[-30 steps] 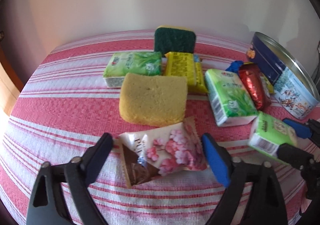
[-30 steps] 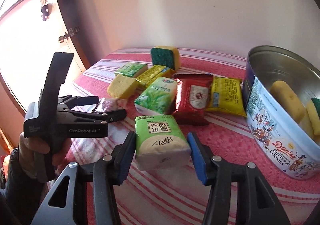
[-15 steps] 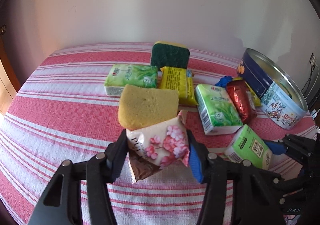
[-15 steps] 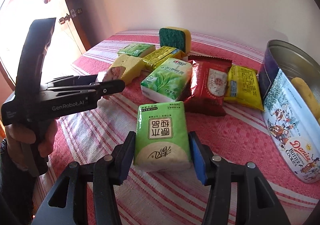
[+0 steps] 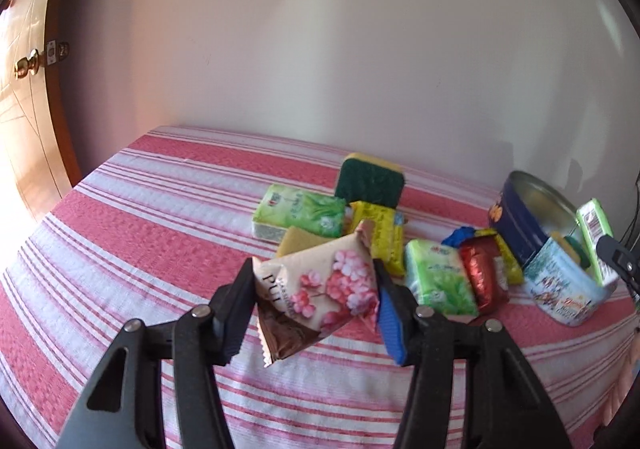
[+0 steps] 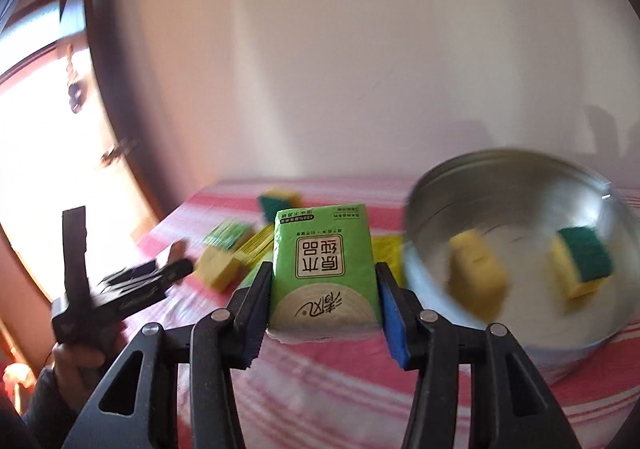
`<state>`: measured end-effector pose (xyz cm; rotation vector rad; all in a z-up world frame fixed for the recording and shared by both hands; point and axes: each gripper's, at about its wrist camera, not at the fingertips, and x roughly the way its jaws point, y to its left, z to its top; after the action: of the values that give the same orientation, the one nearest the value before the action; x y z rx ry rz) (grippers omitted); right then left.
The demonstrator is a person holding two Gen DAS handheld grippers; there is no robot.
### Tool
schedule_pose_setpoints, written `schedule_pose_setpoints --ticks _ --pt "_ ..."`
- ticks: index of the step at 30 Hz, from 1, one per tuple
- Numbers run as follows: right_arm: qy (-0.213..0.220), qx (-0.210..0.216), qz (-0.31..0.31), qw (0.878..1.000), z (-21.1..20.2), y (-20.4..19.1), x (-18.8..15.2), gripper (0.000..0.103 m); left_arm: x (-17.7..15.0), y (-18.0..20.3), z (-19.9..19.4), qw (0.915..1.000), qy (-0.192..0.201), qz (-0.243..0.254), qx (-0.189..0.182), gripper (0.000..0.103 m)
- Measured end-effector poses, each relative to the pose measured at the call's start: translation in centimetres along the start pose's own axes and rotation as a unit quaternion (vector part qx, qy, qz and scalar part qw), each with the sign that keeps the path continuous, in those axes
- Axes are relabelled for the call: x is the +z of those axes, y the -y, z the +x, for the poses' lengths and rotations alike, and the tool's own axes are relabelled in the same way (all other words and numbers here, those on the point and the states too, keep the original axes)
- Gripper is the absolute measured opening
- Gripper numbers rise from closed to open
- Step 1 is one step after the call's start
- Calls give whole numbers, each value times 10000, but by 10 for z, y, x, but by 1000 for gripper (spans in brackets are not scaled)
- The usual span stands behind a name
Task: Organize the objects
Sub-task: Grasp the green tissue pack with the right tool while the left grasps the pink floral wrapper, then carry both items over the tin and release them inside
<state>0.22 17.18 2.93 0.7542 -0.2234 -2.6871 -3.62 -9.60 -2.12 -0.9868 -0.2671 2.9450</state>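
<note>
My left gripper [image 5: 316,305] is shut on a beige snack packet with pink flowers [image 5: 320,297], held clear above the striped cloth. My right gripper [image 6: 322,297] grips a green tissue pack [image 6: 324,269], its jaws still closing tighter on it, lifted beside the round cookie tin [image 6: 520,205]. In the left wrist view that green tissue pack [image 5: 596,233] hangs over the cookie tin [image 5: 532,225] at the right. Two sponges [image 6: 478,273] lie inside the tin. The right wrist view is blurred by motion.
On the pink striped cloth [image 5: 160,233] lie a green-and-yellow sponge [image 5: 370,181], two green tissue packs [image 5: 300,213], a yellow packet [image 5: 380,229], a yellow sponge [image 5: 298,241] and a red packet [image 5: 480,277]. A white wall stands behind; a door is at the left.
The left jaws closed on the flowered packet and lifted it off the cloth. The right gripper carried the green tissue pack up and to the right, next to the tin.
</note>
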Motion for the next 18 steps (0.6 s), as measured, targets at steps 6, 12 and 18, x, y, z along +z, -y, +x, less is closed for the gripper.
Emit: schedule_pose_setpoints --ticks 6,12,18 --pt "373 -795 135 9960 -24 55 7 52 -3 43 -6 9994 172 232 -167 55" --pt "366 -1131 302 9924 -37 93 7 52 0 92 -9 9972 264 557 -416 55" --pt "462 -1476 300 9875 -45 115 12 52 7 144 -2 9937 284 756 -781 55"
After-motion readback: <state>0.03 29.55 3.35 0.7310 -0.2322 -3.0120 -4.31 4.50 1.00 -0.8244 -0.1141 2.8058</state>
